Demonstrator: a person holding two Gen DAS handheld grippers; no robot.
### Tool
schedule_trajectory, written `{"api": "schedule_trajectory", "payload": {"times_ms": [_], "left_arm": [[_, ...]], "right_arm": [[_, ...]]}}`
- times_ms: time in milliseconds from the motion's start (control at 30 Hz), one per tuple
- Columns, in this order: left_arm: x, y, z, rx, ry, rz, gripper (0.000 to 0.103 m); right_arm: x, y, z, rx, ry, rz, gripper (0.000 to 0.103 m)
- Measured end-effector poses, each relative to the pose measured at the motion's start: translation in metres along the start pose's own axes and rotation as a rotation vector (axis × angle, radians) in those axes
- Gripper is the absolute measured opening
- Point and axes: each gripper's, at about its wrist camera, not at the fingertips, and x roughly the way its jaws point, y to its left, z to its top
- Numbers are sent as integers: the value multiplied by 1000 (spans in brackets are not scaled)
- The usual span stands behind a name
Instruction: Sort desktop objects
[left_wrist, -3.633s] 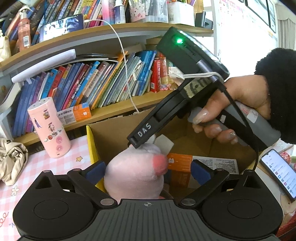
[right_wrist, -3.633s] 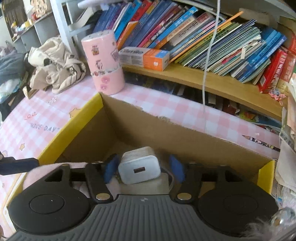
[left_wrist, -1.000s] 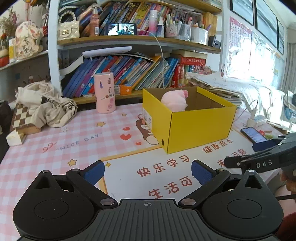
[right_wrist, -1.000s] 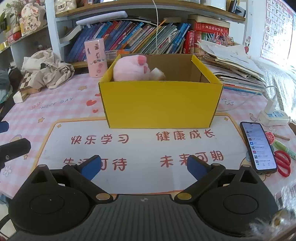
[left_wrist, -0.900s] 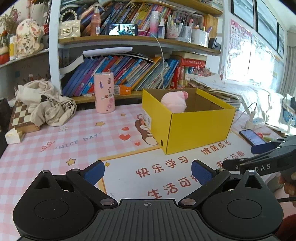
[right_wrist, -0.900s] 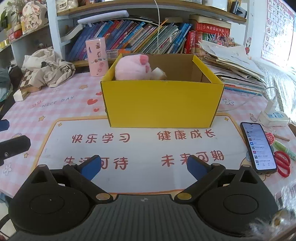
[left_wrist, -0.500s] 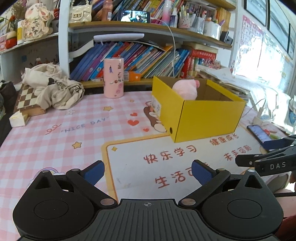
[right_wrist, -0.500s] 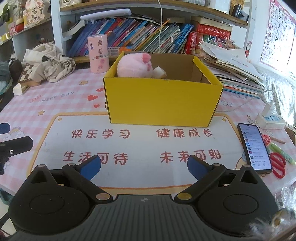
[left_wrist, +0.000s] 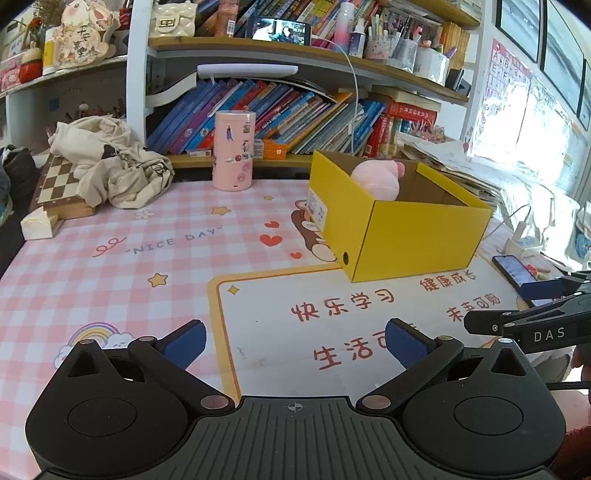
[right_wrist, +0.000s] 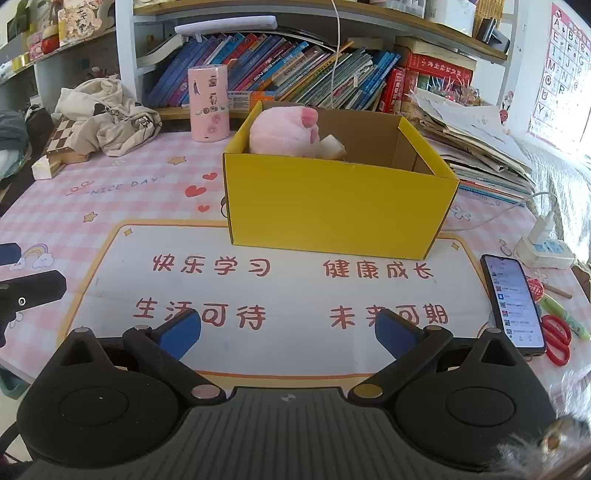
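A yellow cardboard box (left_wrist: 417, 236) (right_wrist: 332, 206) stands on the desk mat. A pink plush toy (left_wrist: 376, 179) (right_wrist: 282, 131) lies inside it, with a white charger block (right_wrist: 332, 147) beside it. My left gripper (left_wrist: 295, 341) is open and empty, low over the white mat in front of the box. My right gripper (right_wrist: 288, 332) is open and empty, also back from the box near the desk's front edge. The right gripper's fingers (left_wrist: 517, 321) show at the right of the left wrist view.
A pink cylinder (left_wrist: 233, 149) stands at the back by the bookshelf. A crumpled cloth (left_wrist: 110, 162) lies on a chessboard box at back left. A phone (right_wrist: 511, 299), red scissors (right_wrist: 557, 339) and a power strip (right_wrist: 546, 251) lie at the right. Stacked papers (right_wrist: 476, 147) sit behind the box.
Both grippers let go of the plush and the charger in the box, opened wide, and pulled back and away from the box to the front of the desk.
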Motion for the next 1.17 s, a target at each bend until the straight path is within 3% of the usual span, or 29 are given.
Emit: {"api": "schedule_trajectory", "payload": {"times_ms": [800, 1167], "left_arm": [[14, 12, 0, -28, 61, 11, 103], [14, 8, -1, -46, 41, -44, 103]], "right_arm": [[9, 5, 0, -2, 45, -9, 103], [19, 4, 2, -30, 80, 17, 103]]}}
